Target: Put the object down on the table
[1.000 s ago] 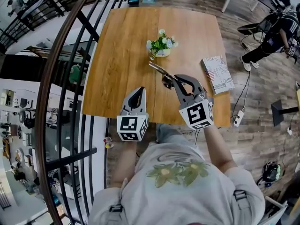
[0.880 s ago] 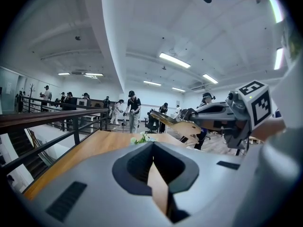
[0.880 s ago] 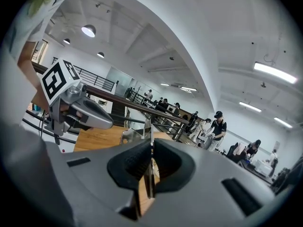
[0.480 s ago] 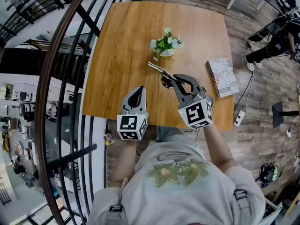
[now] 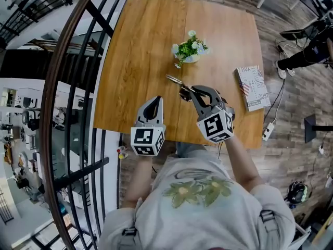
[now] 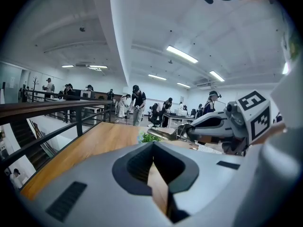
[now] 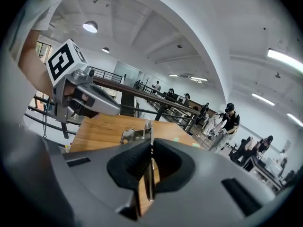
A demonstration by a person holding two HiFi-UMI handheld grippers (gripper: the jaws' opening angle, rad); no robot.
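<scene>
Right gripper (image 5: 192,91): its jaws are clamped together on a thin metal tool (image 5: 175,80); in the right gripper view a flat blade stands upright in the slit between the pads.
Metal tool: it juts out of the jaws towards the far left, over the near half of the table (image 5: 140,46); whether its tip touches the wood I cannot tell.
Left gripper (image 5: 153,101): its jaws are together with nothing between them; it hangs over the near edge of the table, beside the right gripper and apart from it.
Container: a small pot (image 5: 191,59) stands upright near the table's middle and holds a green plant with white flowers (image 5: 190,47); it sits just beyond the tool's tip, not touching it.
Edges: both grippers are close to the near edge; a book (image 5: 253,87) lies flat along the right edge.
Open room: the whole left half and the far end of the table are bare wood.
In the way: the pot ahead of the tool, the book to the right.
Around: a dark curved railing (image 5: 78,61) runs along the table's left side; a power strip (image 5: 268,132) lies on the plank floor at right; a person in dark clothes (image 5: 312,51) is at the far right.
</scene>
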